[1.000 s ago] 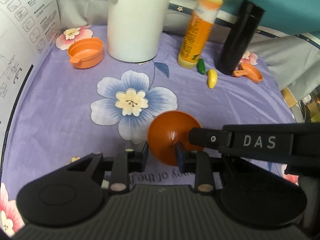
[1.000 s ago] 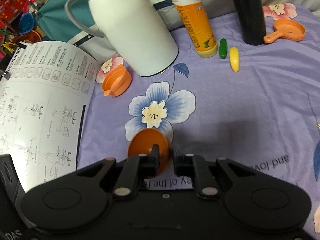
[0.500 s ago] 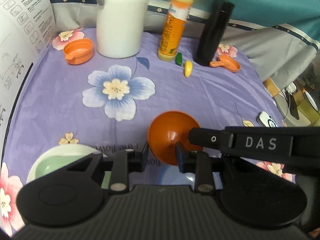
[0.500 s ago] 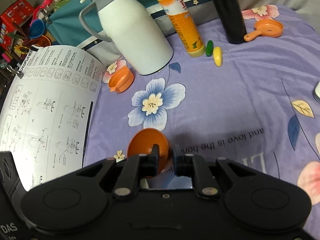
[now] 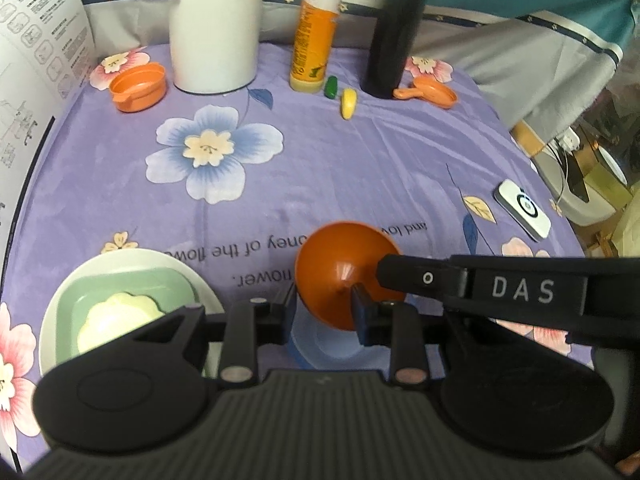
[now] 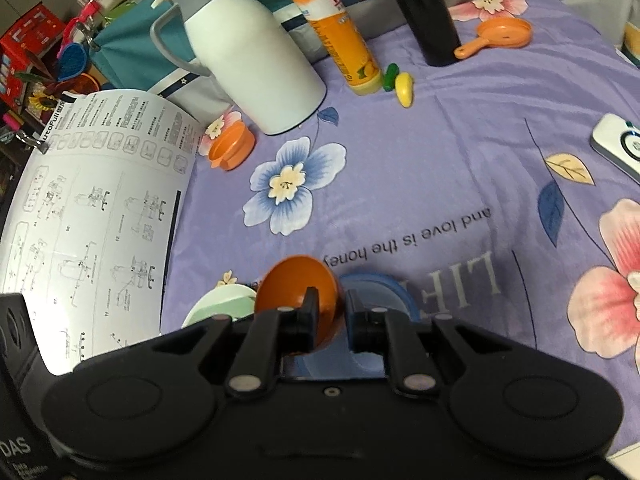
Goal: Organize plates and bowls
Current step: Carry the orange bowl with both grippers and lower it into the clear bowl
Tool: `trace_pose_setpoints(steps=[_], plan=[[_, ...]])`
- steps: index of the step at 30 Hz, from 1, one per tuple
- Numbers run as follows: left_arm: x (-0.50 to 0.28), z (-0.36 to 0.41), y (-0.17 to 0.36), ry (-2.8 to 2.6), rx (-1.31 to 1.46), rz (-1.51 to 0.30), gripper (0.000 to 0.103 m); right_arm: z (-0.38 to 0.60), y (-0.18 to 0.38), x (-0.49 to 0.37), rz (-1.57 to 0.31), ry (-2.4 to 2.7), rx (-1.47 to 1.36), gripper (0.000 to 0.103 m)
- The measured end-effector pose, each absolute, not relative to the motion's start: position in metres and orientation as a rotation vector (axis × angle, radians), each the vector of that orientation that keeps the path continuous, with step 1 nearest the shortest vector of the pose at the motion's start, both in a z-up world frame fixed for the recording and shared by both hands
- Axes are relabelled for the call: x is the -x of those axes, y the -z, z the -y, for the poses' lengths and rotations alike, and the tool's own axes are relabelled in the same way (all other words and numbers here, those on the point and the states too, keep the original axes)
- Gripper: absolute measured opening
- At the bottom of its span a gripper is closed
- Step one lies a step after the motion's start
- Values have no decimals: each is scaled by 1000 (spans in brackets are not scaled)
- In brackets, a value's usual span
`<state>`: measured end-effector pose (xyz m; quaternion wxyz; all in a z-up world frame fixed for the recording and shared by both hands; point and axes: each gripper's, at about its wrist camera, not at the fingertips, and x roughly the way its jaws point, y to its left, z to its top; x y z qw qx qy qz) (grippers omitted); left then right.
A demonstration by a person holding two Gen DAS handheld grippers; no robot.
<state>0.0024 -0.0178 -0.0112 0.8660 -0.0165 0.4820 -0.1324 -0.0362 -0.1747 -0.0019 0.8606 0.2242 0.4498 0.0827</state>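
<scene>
Both claws, the left gripper (image 5: 324, 312) and the right gripper (image 6: 332, 314), pinch the orange bowl (image 5: 344, 272) above the purple cloth (image 5: 360, 168), right of the near-left white plate (image 5: 56, 320).

The blue plate (image 6: 380, 292) lies mostly hidden behind the orange bowl (image 6: 296, 288), and the black bottle's (image 5: 394, 40) top is blurred.

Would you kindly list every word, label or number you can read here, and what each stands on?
"DAS": right gripper, on its side, seen from the left wrist.
"and love is the honey", "LIFE": tablecloth, upside down.
"...ney of the flow...", "...nower.": tablecloth, left wrist view.
Instruction sheet: header looks like "utoFull"; the rest is too small.
Orange bottle: label blurred.
</scene>
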Motion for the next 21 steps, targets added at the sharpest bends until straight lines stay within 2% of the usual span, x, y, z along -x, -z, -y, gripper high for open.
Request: trace_pose_setpoints(steps=[21], plan=[[-4,36,33,299,-31,-1059,31,182,24,39,-1003,-144,-497,15]])
